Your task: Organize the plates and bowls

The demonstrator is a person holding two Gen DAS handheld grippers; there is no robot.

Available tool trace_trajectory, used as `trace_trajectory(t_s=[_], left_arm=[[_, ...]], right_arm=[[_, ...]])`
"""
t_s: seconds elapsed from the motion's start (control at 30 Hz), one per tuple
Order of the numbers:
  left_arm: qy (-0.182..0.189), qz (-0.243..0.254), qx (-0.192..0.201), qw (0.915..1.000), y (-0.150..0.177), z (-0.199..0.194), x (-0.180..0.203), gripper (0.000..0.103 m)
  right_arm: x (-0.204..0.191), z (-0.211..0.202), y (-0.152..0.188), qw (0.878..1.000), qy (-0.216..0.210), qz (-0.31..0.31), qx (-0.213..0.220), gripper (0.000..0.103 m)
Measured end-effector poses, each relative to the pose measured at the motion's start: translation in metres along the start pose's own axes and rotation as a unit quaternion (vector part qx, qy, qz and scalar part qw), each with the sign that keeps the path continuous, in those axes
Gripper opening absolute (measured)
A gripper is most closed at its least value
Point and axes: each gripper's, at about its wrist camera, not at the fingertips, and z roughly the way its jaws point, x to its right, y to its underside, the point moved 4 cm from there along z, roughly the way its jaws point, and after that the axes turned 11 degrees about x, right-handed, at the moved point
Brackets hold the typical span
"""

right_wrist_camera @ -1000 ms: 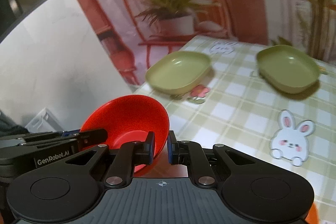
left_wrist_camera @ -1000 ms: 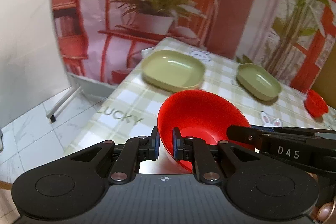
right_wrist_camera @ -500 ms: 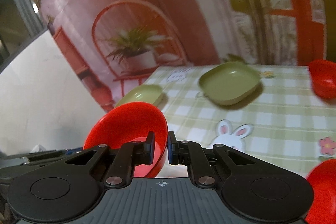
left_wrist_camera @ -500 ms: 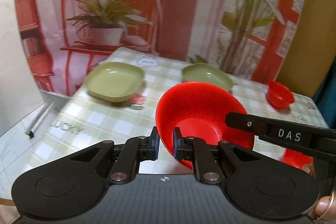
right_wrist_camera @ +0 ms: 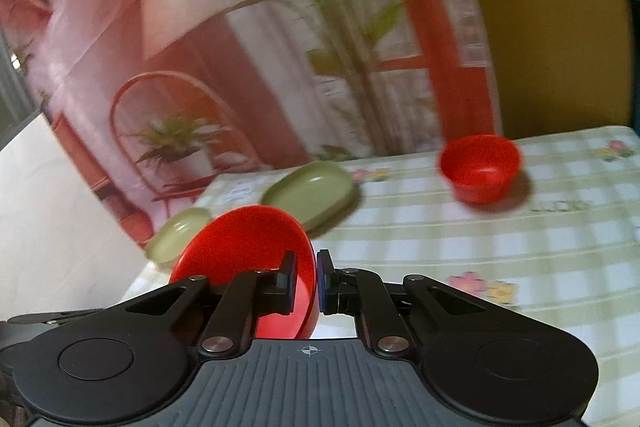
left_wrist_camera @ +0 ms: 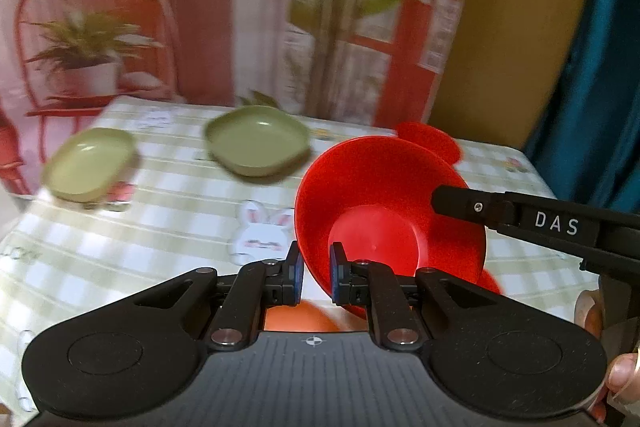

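**Both grippers carry one red bowl across the table**

Since a second ago the view has swung rightward: the two green plates have slid toward the left, and a small red bowl has come into sight ahead and right of the right gripper.

Count, from both views: two green plates, near plate and far plate; red bowls, at least two, the held bowl and the small one standing on the checked cloth. Red edges below and behind the held bowl in the left view may belong to more bowls; I cannot tell.

The left gripper is pinched tight on the held bowl's near-left rim, wall between the pads, bowl tilted with its mouth toward the camera. The right gripper is likewise clamped on the opposite rim, the bowl lying to its left. The right gripper's finger reaches in from the right in the left view. Both plates sit ahead and left of the bowl, well apart from it.
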Motion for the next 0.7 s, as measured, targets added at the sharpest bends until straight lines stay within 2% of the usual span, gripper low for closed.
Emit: trace_trajectory(t_s=[0.13,0.3,0.47,0.7], left_arm=[[0.029,0.017,-0.003,0.9994,0.004,0.008,0.032,0.014],[0.064,0.015,-0.009,0.9978,0.008,0.018,0.057,0.014],[0.072,0.034,-0.009,0.9968,0.014,0.018,0.075,0.014],[0.073,0.031,-0.005,0.9968,0.021,0.017,0.076,0.014]], right_arm=[[0.031,-0.015,-0.002,1.000,0.027,0.007,0.011,0.011],[0.060,-0.033,0.000,0.998,0.052,0.017,0.024,0.011],[0.075,-0.038,0.004,0.997,0.065,0.023,0.025,0.011],[0.080,-0.043,0.016,0.997,0.070,0.024,0.017,0.011]])
